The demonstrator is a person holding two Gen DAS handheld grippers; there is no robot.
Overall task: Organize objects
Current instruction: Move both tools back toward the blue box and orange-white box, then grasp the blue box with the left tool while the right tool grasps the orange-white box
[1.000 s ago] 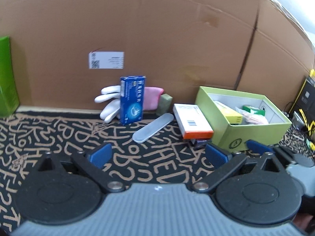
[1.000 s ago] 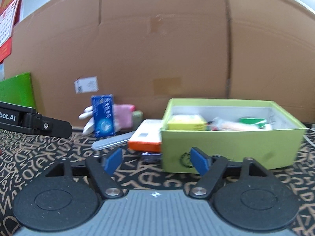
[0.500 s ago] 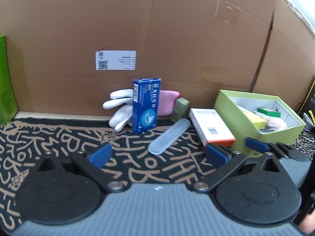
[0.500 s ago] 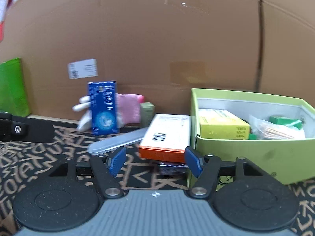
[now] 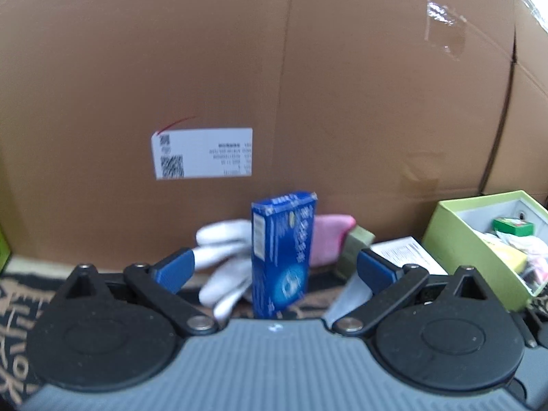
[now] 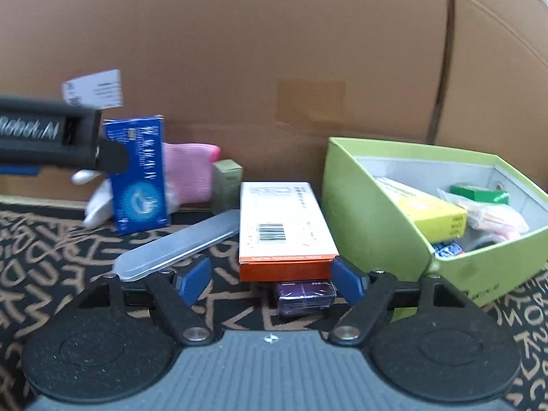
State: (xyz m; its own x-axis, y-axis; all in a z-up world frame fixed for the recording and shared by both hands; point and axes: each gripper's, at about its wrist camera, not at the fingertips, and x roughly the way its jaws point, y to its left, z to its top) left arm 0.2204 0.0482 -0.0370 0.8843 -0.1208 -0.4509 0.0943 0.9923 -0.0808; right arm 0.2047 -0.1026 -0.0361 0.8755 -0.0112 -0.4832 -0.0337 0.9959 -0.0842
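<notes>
The left gripper (image 5: 274,269) has its blue-padded jaws spread wide and empty, and the tall blue cardboard carton (image 5: 281,254) stands upright in line with the gap between them, though whether it lies between the pads or just beyond them cannot be told. Behind the carton a white and pink work glove (image 5: 226,250) lies against the brown cardboard wall (image 5: 308,68), which bears a white printed label (image 5: 202,153), and a small olive-green box (image 5: 356,245) stands just right of the glove. The right gripper (image 6: 270,279) also has its jaws wide apart and grips nothing; in front of them a flat white box with an orange end (image 6: 282,226) rests on top of a small dark purple packet (image 6: 304,296). To its left a translucent grey oblong case (image 6: 178,243) lies tilted on the black mat patterned with tan letters (image 6: 44,239). To the right sits the open lime-green box (image 6: 370,212), which holds a yellow carton (image 6: 428,209), a small green packet (image 6: 479,193) and a clear bag (image 6: 493,219).
</notes>
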